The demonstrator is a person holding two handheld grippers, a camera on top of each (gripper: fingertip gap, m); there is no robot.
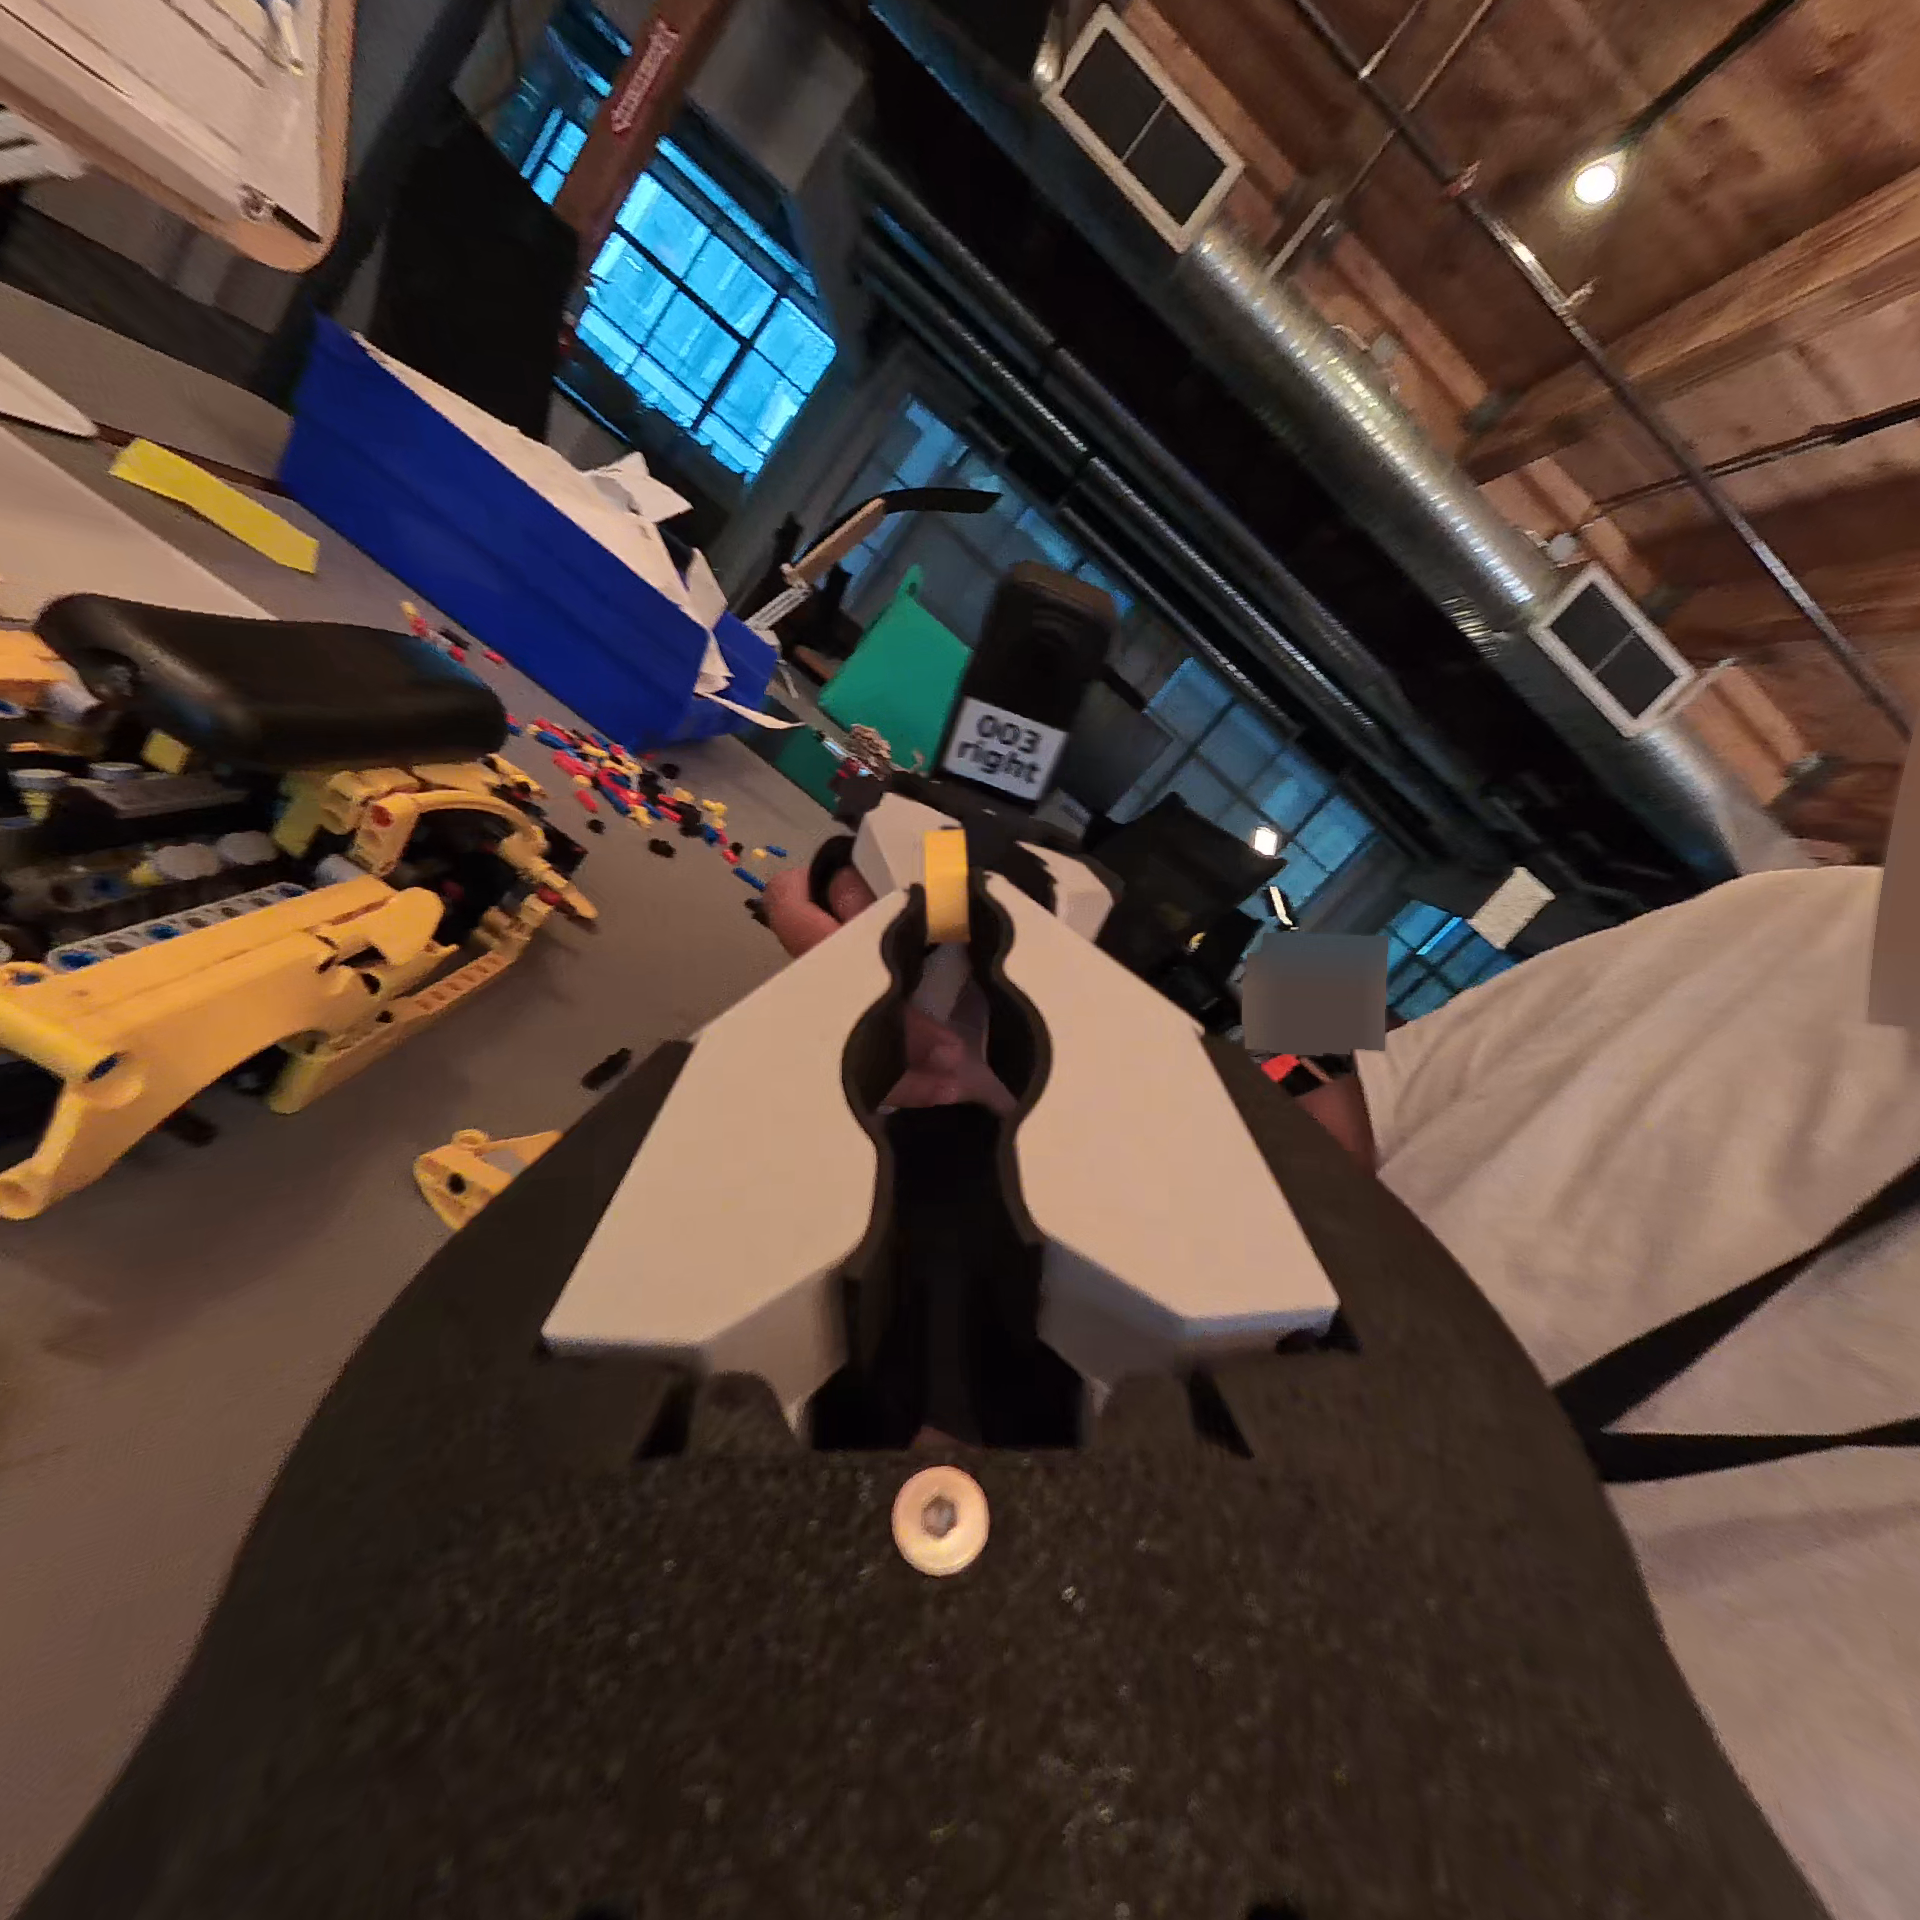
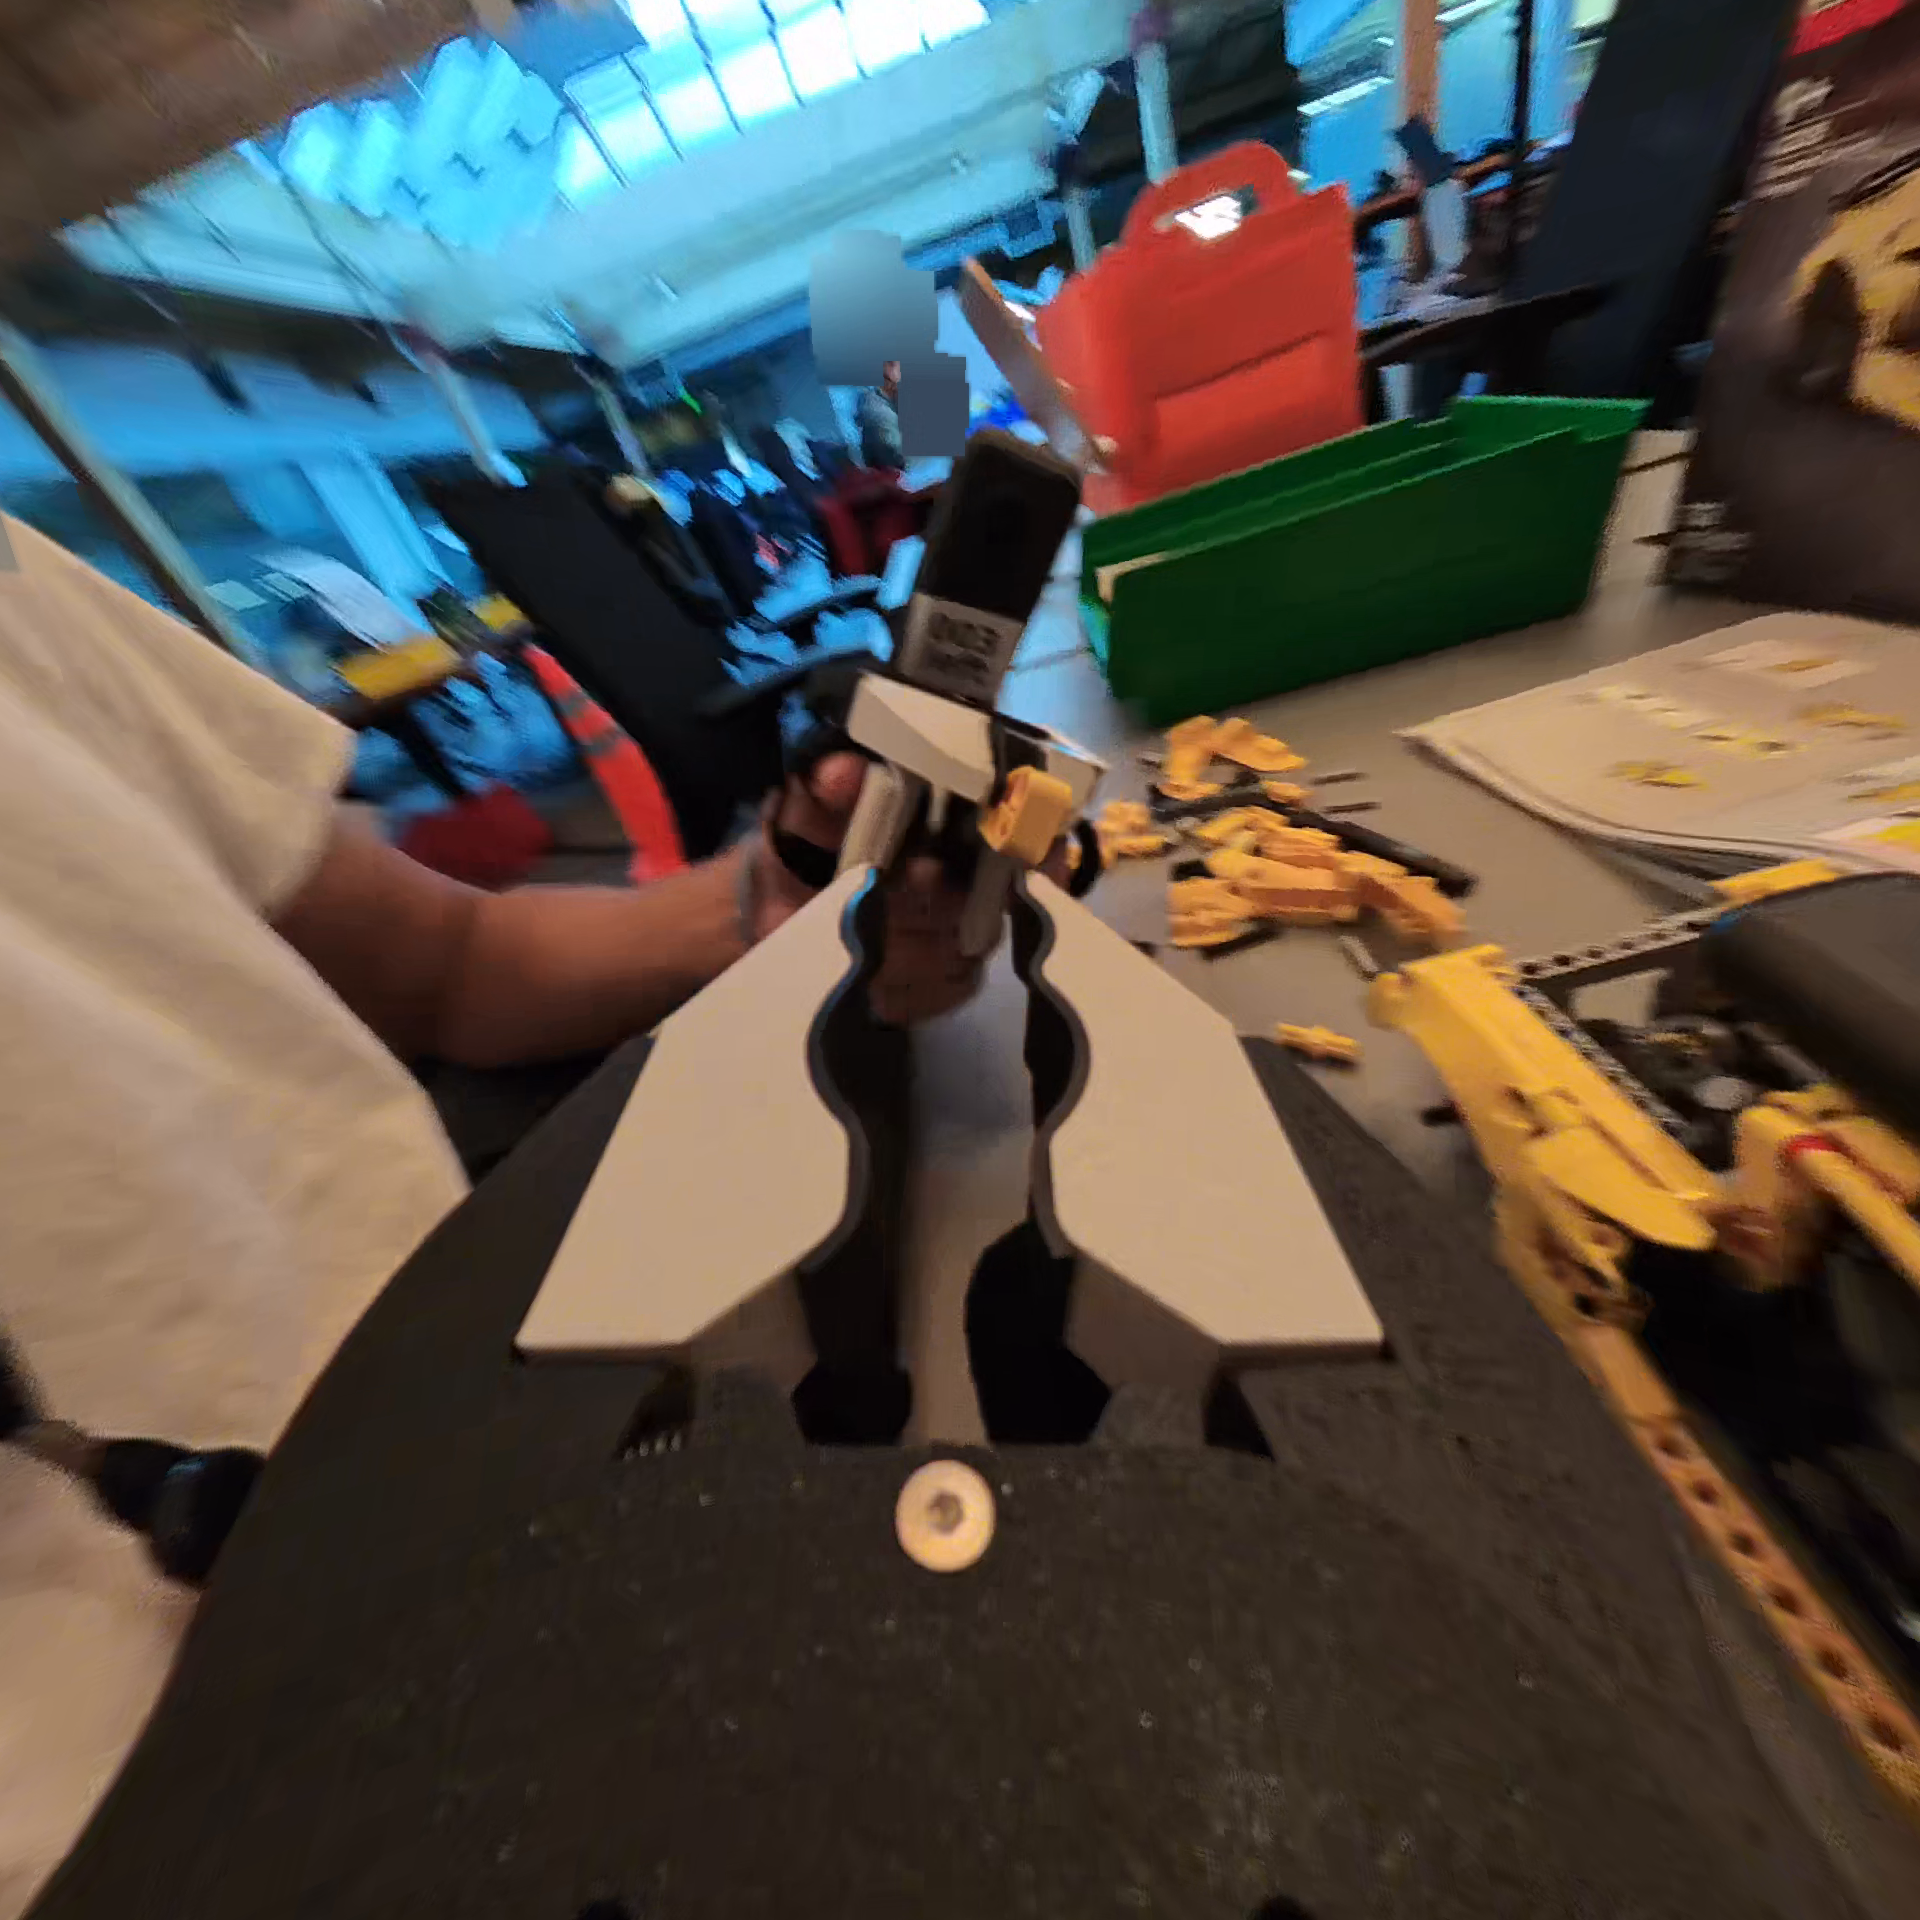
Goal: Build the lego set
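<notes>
My left gripper (image 1: 945, 906) is shut on a small yellow lego piece (image 1: 945, 883) and holds it up in the air. It faces my right gripper, which shows just beyond it. In the right wrist view my right gripper (image 2: 940, 894) is open and empty. Its tips are close to the left gripper (image 2: 1013, 836) and the yellow piece (image 2: 1023, 816) held there. The partly built yellow and black lego model (image 1: 260, 935) lies on the grey table (image 1: 260, 1351) to the left. It also shows in the right wrist view (image 2: 1558, 1122), to the right.
Small red, blue, yellow and black pieces (image 1: 623, 769) are scattered by a blue bin (image 1: 468, 520). One yellow piece (image 1: 468, 1169) lies alone. A pile of yellow parts (image 2: 1278, 873), a green bin (image 2: 1351, 561), a red bag (image 2: 1216, 332) and an open booklet (image 2: 1683, 727) are there. A person in a white shirt (image 2: 156, 935) is close. The grippers are tip to tip, or close to it.
</notes>
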